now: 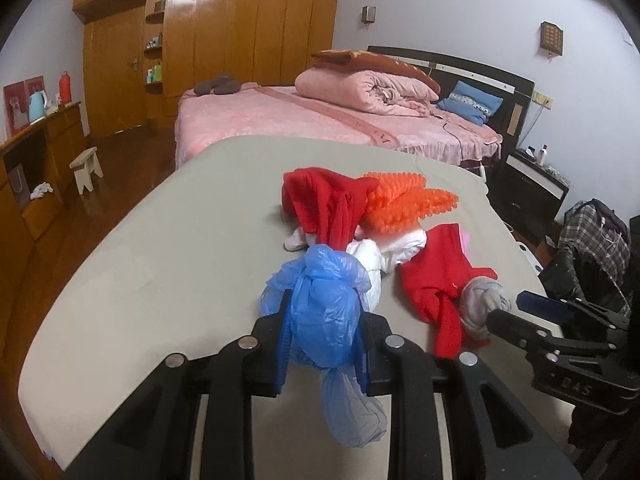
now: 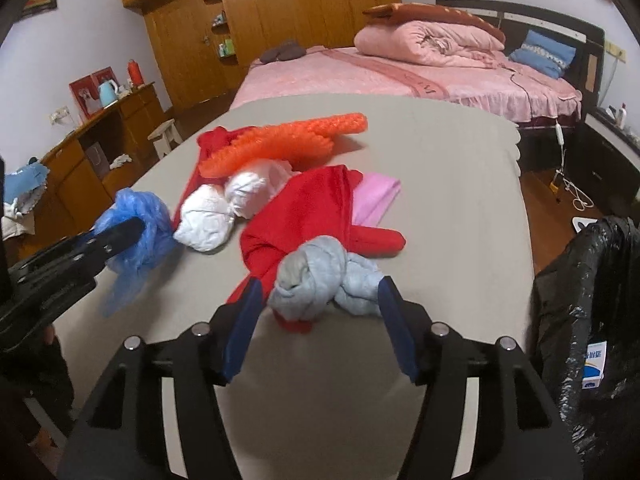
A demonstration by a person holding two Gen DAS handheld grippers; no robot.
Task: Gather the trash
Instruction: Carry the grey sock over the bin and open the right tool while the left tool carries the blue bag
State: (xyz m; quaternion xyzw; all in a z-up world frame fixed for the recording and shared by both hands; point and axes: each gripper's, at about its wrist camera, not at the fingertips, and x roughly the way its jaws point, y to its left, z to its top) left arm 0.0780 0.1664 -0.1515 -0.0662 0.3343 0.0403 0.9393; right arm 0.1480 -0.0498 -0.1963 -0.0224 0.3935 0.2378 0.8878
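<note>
Crinkly blue plastic bag [image 1: 320, 304] clenched in left claw [image 1: 324, 312] | right claw [image 2: 320, 300] released, straddling knotted grey cloth [image 2: 320, 276]

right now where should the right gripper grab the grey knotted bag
Grip the grey bag across its knotted middle, coming from the near side where the right gripper already straddles it. The knot is the firmest bulge; its lobes stick out sideways.

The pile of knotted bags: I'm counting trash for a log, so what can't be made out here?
- Pink flat sheet: mostly under the red plastic bag, right wrist view.
- Blue crumpled plastic bag: the left claw covers its sides, left wrist view.
- Black bin bag: cut off by the edge, contents unseen.
</note>
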